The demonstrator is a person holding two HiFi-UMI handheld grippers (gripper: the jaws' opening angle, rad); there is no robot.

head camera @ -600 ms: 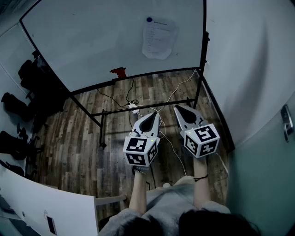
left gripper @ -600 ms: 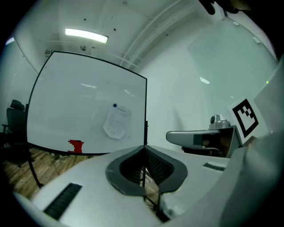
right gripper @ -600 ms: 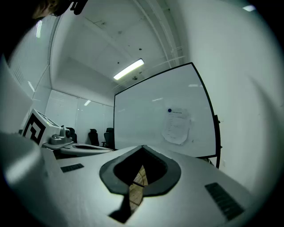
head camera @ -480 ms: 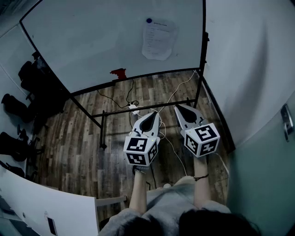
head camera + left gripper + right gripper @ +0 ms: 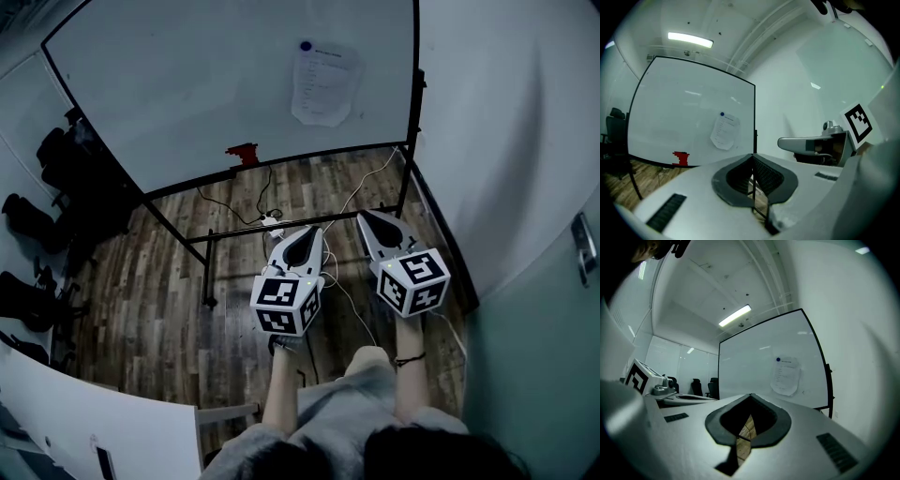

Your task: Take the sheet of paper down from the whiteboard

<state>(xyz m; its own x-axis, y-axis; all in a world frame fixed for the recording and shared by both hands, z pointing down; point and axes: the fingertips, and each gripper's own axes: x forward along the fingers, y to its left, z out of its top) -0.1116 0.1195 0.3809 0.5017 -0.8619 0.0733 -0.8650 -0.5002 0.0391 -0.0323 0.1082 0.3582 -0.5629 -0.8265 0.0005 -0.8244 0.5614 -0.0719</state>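
The whiteboard (image 5: pixel 187 84) stands on a thin frame, so a hard push could rock it. The sheet of paper (image 5: pixel 323 82) hangs near its upper right corner, well ahead of the left hand-held gripper (image 5: pixel 307 232) and the right hand-held gripper (image 5: pixel 366 217), both clenched and empty. Tugging the sheet from under the blue magnet (image 5: pixel 305 44) could tear it.

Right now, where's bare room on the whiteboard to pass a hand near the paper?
Bare: the whiteboard left of the sheet of paper, down to the red object on its bottom rail. Tight: the strip between sheet and right frame post. Crowded: floor below, with cables.
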